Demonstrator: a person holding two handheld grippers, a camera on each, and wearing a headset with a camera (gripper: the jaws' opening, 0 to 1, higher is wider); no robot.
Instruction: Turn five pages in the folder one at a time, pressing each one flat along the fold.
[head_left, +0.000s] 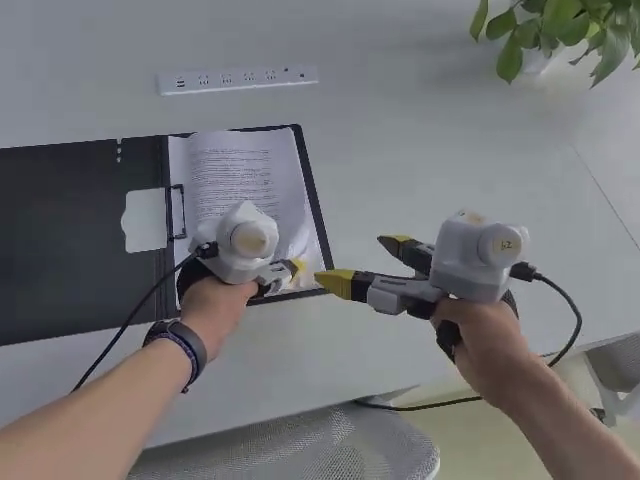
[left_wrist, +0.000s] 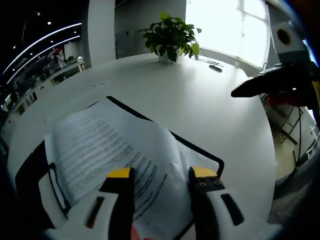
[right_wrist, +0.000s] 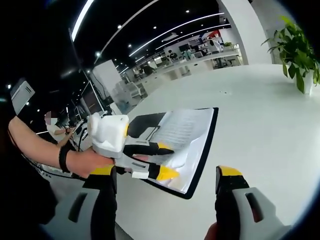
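The black folder (head_left: 70, 250) lies open and flat just on the person's side of the power strip (head_left: 238, 78). Its left cover bears a white pocket (head_left: 145, 220). The right half holds printed pages (head_left: 245, 185), the top sheet bulging up at the corner farthest from the strip.

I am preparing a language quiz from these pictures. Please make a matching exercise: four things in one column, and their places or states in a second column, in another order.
Things:
1. power strip
2. plant
3. left tongs
4. right tongs

Places or states:
A. open, over bare table, right of the folder
B. lying flat beyond the folder
C. at the table's far right
D. open, at the near edge of the printed page

Pairs: 1-B, 2-C, 3-D, 4-A
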